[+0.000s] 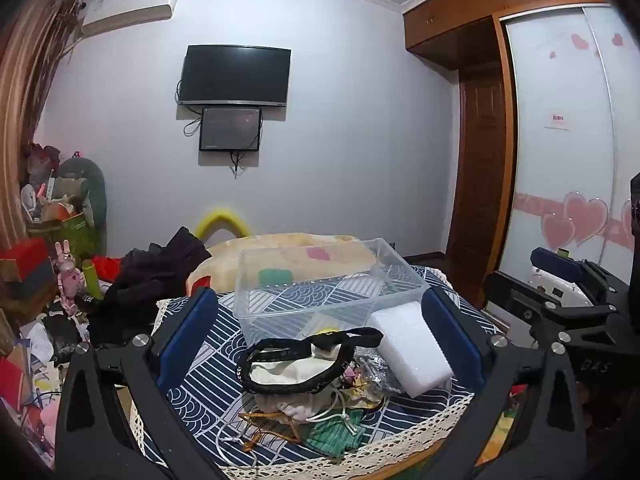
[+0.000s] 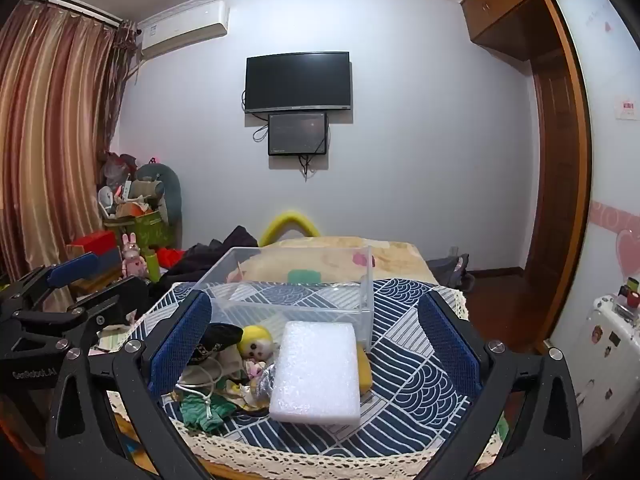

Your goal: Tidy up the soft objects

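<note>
A clear plastic bin [image 1: 320,284] [image 2: 292,292] stands empty on the blue patterned cloth [image 2: 412,368]. In front of it lie a white foam block [image 1: 412,346] [image 2: 318,372], a white drawstring pouch with a black strap [image 1: 304,364], a yellow-headed doll [image 2: 256,344], a green knit piece [image 2: 204,408] and a yellow sponge [image 2: 365,372] under the block. My left gripper [image 1: 320,336] is open above the pile. My right gripper [image 2: 316,344] is open, its blue pads either side of the foam block.
The cloth's lace edge [image 2: 320,454] marks the table's near edge. A bed with a beige blanket [image 2: 340,256] lies behind. Dark clothes [image 1: 148,280] and clutter with a pink rabbit toy [image 1: 68,276] are at the left. A wardrobe [image 1: 560,140] stands at the right.
</note>
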`<state>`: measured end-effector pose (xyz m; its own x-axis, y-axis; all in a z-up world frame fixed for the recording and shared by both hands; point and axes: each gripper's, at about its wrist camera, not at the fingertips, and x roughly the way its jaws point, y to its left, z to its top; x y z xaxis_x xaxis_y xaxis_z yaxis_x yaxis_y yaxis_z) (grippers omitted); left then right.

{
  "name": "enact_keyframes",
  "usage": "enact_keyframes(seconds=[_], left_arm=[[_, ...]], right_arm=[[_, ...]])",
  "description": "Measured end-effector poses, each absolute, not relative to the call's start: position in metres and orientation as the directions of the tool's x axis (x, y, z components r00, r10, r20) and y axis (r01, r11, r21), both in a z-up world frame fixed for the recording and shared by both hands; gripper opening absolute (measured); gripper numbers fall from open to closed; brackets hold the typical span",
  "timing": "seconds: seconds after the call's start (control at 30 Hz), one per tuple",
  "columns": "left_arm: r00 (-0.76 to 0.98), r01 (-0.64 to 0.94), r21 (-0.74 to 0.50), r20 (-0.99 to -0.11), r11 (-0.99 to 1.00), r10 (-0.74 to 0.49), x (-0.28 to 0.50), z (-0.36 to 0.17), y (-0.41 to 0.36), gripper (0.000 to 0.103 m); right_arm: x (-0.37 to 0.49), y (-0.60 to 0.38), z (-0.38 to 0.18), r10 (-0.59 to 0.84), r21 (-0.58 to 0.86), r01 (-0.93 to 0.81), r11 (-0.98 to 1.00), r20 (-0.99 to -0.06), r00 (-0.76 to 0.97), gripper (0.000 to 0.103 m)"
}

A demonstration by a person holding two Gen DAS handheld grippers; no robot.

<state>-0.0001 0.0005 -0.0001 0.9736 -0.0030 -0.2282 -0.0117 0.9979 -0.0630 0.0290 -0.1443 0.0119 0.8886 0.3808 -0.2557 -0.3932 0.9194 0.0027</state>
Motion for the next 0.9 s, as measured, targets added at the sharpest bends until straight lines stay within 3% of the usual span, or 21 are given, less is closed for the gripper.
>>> enact_keyframes(seconds=[0.9], left_arm=[[0.976, 0.002, -0.06, -0.216, 0.998, -0.015, -0.0045, 0.002, 0.0006, 0.103]], right_arm=[[0.0267, -0.1451, 0.0164, 0.382, 0.016, -0.391, 0.92, -0.244, 0.891, 0.103]])
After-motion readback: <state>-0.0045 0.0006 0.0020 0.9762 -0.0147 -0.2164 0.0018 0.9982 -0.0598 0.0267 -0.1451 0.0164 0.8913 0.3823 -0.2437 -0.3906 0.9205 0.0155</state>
